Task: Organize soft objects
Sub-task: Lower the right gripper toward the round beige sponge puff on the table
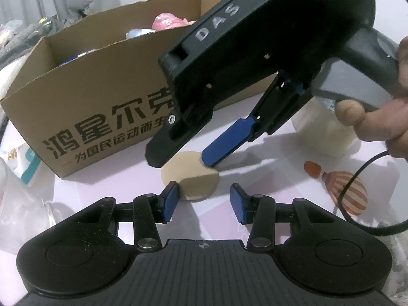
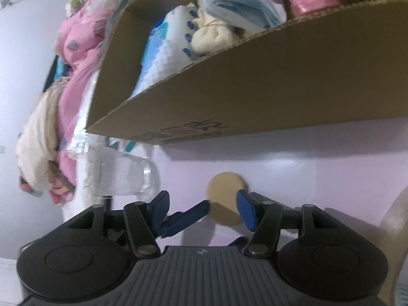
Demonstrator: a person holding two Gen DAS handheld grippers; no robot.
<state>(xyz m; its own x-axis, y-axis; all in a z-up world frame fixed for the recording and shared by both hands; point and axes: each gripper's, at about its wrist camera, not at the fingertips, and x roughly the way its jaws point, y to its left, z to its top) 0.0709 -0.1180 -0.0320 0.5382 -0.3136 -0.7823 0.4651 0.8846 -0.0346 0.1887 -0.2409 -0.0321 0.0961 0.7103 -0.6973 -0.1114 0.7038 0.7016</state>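
Left claw (image 1: 202, 200), tan pad (image 1: 196, 181), hand (image 1: 387, 117)

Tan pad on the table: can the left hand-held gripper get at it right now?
Probably not cleanly. The tan pad lies just ahead of the left hand-held gripper, but the right hand-held gripper is already down on it, one blue finger touching its edge.
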